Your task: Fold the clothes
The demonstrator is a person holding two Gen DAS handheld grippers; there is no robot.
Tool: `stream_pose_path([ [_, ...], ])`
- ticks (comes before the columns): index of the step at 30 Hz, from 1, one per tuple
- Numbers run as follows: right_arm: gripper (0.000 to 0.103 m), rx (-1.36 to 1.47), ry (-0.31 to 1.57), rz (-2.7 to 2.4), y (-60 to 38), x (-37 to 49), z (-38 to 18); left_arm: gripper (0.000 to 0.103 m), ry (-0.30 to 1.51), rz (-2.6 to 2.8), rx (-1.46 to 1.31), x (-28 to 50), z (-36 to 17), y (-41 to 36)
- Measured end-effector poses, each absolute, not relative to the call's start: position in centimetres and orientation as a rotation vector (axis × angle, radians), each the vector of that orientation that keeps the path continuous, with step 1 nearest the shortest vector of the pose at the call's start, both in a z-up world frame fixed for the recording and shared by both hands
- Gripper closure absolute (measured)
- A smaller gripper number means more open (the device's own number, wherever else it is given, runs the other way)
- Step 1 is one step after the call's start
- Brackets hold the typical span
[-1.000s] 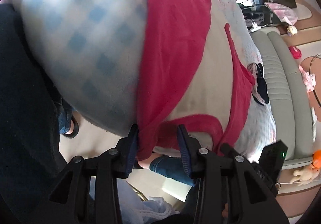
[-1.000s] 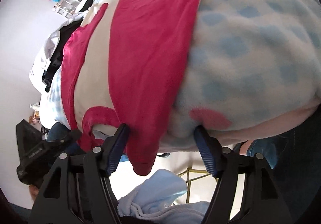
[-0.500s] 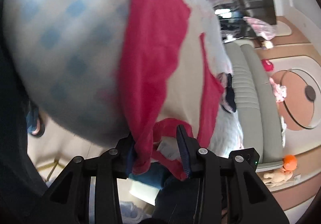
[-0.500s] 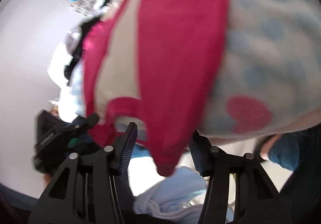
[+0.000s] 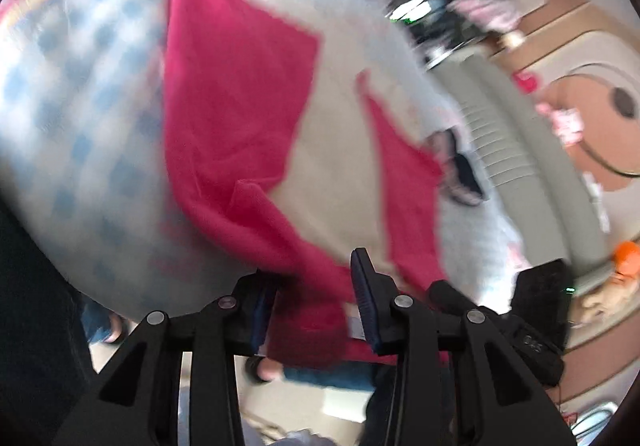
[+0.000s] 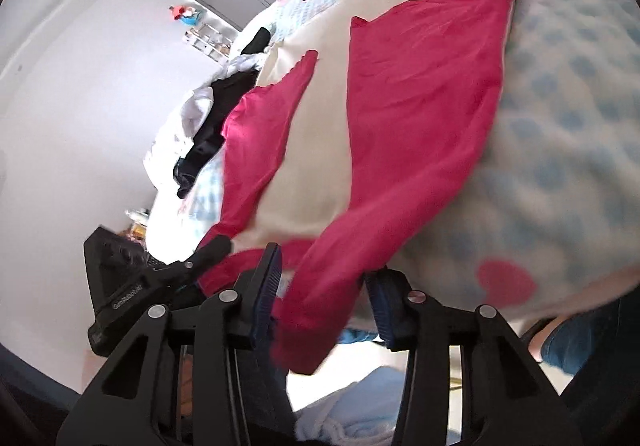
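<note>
A red garment [image 5: 240,86] lies spread over a cream sheet [image 5: 336,150] and a blue-checked blanket [image 5: 80,106] on a bed. Its near edge hangs off the bed's side. My left gripper [image 5: 314,306] has that hanging red edge bunched between its fingers, which stand apart. In the right wrist view the red garment [image 6: 420,86] drops as a sleeve-like strip between the fingers of my right gripper [image 6: 324,302]. They are partly closed in around the strip with a gap left. The left gripper's body [image 6: 120,286] shows at the lower left.
A pile of black and white clothes [image 6: 208,114] sits further along the bed. A grey-green sofa [image 5: 520,150] stands beyond the bed. Below the bed's edge are a light blue towel [image 6: 360,406] and a person's foot [image 5: 264,366] on the floor.
The right gripper's fingers have narrowed around the hanging red strip. The left view has swung and blurred, and more red cloth now fills the gap between its fingers.
</note>
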State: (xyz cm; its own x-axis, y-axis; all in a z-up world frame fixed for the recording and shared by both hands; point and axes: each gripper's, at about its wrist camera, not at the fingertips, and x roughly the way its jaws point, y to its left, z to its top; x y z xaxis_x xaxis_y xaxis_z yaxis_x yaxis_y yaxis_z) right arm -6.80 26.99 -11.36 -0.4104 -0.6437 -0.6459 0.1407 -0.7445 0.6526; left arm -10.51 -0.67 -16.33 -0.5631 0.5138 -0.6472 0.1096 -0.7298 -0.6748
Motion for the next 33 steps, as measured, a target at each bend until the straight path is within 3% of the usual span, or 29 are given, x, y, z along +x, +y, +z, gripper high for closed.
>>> stream_pose_path([
  [4, 0.055, 1.478, -0.756, -2.156, 26.6, -8.2, -14.8, 0.062, -1.062, 2.283, -1.435, -11.9, -18.9, -0.5],
  [7, 0.045, 1.44, -0.76, -2.15, 26.3, -8.0, -15.7, 0.049, -1.122, 2.224, -1.441, -11.9, -19.8, -0.9],
  [9, 0.03, 1.409, -0.755, -2.15, 25.8, -8.0, -16.1, 0.044, -1.155, 2.187, -1.45, -12.1, -20.3, -0.9],
  [13, 0.024, 1.39, -0.721, -2.146, 24.7, -8.4, -16.2, 0.036, -1.111, 2.185, -1.458, -11.5, -20.2, -0.9],
  [14, 0.028, 1.39, -0.713, -2.153, 24.8, -8.3, -16.2, 0.036, -1.095, 2.19, -1.458, -11.3, -20.1, -0.9],
  [15, 0.041, 1.397, -0.711, -2.17, 25.1, -8.2, -16.2, 0.038, -1.086, 2.203, -1.457, -11.2, -20.1, -0.8],
  [18, 0.068, 1.403, -0.735, -2.191, 26.3, -7.9, -16.4, 0.06, -1.066, 2.262, -1.459, -10.7, -19.7, -1.2],
  [21, 0.074, 1.389, -0.798, -2.172, 27.8, -7.7, -16.6, 0.073, -1.077, 2.296, -1.437, -10.4, -19.3, -1.6],
  [25, 0.075, 1.364, -0.709, -2.211, 27.0, -7.5, -15.5, 0.087, -1.064, 2.343, -1.375, -9.9, -18.3, -1.8],
  [33, 0.076, 1.299, -0.718, -2.203, 27.2, -7.1, -13.9, 0.089, -1.075, 2.371, -1.31, -9.1, -17.2, -2.3],
])
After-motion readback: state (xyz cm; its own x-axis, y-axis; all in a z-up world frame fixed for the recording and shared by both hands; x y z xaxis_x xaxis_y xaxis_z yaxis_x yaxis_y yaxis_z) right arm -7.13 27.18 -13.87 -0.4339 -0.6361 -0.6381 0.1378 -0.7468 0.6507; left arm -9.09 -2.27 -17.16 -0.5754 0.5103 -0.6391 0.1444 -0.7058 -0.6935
